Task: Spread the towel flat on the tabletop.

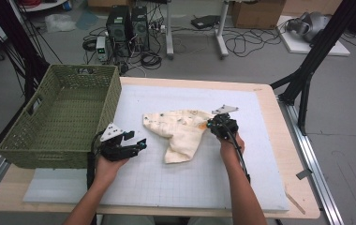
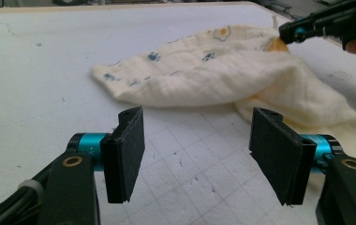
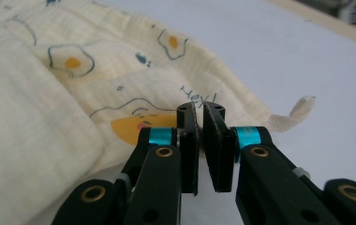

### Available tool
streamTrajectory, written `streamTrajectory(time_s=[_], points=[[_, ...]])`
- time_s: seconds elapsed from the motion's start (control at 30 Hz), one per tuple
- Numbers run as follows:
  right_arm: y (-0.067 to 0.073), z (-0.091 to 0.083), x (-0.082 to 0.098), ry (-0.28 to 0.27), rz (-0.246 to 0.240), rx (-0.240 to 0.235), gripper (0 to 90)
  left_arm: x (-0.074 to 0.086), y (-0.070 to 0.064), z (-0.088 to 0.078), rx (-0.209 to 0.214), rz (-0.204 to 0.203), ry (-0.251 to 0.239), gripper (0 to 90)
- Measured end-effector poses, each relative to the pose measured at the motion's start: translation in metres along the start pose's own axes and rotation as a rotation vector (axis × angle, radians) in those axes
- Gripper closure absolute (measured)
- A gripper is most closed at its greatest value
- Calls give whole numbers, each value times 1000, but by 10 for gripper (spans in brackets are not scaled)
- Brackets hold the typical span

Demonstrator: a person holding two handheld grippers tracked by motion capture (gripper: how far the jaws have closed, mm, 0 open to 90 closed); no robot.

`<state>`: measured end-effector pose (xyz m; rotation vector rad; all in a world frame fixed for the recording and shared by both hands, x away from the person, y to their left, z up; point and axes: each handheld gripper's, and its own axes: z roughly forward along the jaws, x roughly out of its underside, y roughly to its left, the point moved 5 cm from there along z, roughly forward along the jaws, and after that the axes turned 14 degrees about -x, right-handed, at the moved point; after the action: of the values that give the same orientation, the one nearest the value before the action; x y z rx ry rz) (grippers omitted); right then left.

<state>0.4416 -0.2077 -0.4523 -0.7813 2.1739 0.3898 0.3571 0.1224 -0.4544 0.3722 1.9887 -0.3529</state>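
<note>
Both claws reach in from the bottom: right gripper [image 1: 212,125] is pinched on the yellow baby cloth [image 1: 181,131] mid-frame; left gripper [image 1: 136,140], lower left, gapes wide, holding nothing.

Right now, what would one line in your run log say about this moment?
left hand-held gripper: open, empty, short of cloth | right hand-held gripper: shut on cloth edge | basket: left of cloth, on table
</note>
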Motion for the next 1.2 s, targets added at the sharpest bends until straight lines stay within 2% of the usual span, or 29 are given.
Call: streamTrajectory(time_s=[0.13, 0.17, 0.23, 0.3, 0.37, 0.43, 0.47, 0.53, 0.63, 0.77, 0.87, 1.0, 1.07, 1.13, 1.2], points=[[-20, -6, 9, 22, 65, 118, 845, 1, 0, 1, 2, 1, 2, 362], [-23, -8, 11, 25, 79, 137, 823, 1, -1, 1, 3, 0, 2, 363], [-26, -11, 12, 7, 115, 151, 695, 1, -1, 1, 10, 3, 2, 363], [-24, -19, 11, -28, 120, 131, 626, 1, -3, 0, 19, 2, 5, 363], [-23, -27, 12, -39, 122, 106, 581, 0, -4, 0, 30, -2, -1, 363], [-21, -39, 17, -68, 108, 86, 571, 0, -5, 0, 27, 0, 2, 363], [-19, -45, 22, -76, 99, 83, 560, -1, -5, 0, 16, -5, 1, 361], [-17, -55, 34, -81, 92, 53, 558, -2, -6, 1, 21, -19, 3, 360], [-13, -72, 53, -100, 84, 33, 536, -4, -10, 4, 32, -2, 10, 362], [-5, -88, 76, -106, 68, 24, 496, -12, -24, 12, 65, -9, 2, 362], [-2, -93, 87, -79, 41, 22, 478, -20, -40, 22, 93, 4, 3, 356], [-3, -97, 91, -90, 53, -2, 431, -33, -65, 35, 133, 58, 13, 346], [-3, -97, 93, -98, 63, -9, 409, -38, -77, 44, 147, 72, 26, 344], [-3, -97, 93, -103, 69, -11, 396, -41, -90, 52, 166, 63, 35, 344], [-2, -99, 92, -113, 74, -16, 392, -43, -103, 61, 174, 93, 45, 344]])
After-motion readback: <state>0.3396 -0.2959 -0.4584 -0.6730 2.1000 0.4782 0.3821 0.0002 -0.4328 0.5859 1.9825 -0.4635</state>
